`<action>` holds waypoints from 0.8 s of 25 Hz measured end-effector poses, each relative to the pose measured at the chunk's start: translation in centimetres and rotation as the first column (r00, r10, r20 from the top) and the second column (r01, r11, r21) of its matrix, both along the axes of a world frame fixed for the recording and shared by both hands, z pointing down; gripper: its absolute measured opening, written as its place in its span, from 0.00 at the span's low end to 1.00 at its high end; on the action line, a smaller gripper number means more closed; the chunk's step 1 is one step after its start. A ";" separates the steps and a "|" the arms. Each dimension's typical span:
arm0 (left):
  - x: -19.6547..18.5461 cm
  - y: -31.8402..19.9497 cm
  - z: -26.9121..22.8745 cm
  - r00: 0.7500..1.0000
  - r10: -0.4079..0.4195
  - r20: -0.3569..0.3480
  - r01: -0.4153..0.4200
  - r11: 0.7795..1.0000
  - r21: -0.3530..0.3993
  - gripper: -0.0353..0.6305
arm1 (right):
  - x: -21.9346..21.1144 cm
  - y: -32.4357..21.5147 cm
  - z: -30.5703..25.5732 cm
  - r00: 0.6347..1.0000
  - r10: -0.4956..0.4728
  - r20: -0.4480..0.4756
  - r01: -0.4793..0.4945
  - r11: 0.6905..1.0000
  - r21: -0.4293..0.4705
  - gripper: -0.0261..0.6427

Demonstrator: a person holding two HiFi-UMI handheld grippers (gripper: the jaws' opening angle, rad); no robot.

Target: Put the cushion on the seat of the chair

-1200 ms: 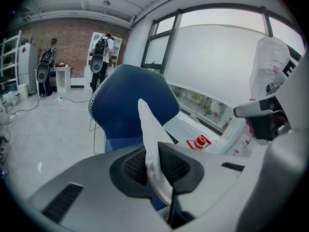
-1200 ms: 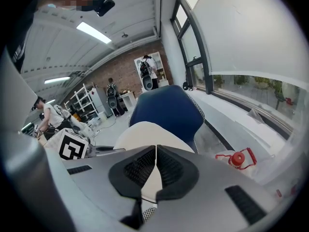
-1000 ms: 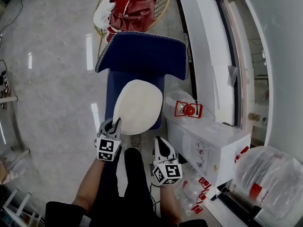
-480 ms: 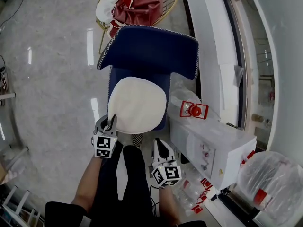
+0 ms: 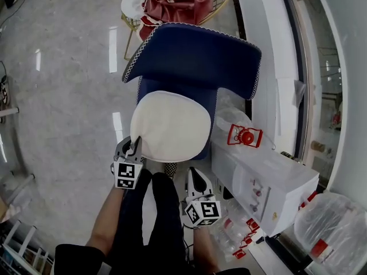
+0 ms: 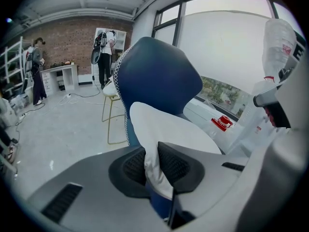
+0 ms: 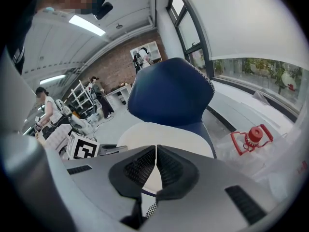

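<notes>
As the head view looks down, the white cushion [image 5: 172,125] sits over the seat of the blue chair [image 5: 198,56], with the left gripper [image 5: 135,149] at its near edge and the right gripper [image 5: 196,179] just short of it. Left gripper view: jaws, just eased slightly wider, pinch the cushion's edge. Right gripper view: jaws together, nothing held.

Seen from above: a person in black trousers [image 5: 157,222] and black short sleeves [image 5: 74,256], with a grey left gripper [image 5: 133,146] and right gripper [image 5: 195,175], each topped by a white cube [image 5: 128,175] of black square markers; the pads [image 7: 137,168] are black and ribbed.
</notes>
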State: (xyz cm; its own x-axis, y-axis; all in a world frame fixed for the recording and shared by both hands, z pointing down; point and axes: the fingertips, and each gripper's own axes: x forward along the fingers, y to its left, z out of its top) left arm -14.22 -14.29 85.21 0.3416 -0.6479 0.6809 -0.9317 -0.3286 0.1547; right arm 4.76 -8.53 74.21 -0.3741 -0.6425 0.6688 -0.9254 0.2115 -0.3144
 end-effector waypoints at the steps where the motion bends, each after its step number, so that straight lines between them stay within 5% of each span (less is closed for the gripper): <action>1: -0.2 0.0 0.5 1.000 -0.002 -0.002 0.002 1.000 -0.001 0.13 | -0.3 0.0 0.4 1.000 -0.001 0.002 0.001 1.000 -0.004 0.09; 20: -2.3 -0.1 8.4 1.000 -0.008 -0.023 0.007 0.999 -0.037 0.14 | -3.2 -1.5 8.5 1.000 -0.019 0.013 0.019 0.999 -0.042 0.09</action>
State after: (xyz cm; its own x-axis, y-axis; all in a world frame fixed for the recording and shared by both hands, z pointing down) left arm -16.56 -14.40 93.63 0.3528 -0.6254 0.6960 -0.9302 -0.3152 0.1882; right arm 1.52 -10.02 82.71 -0.3942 -0.6066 0.6903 -0.9174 0.2152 -0.3348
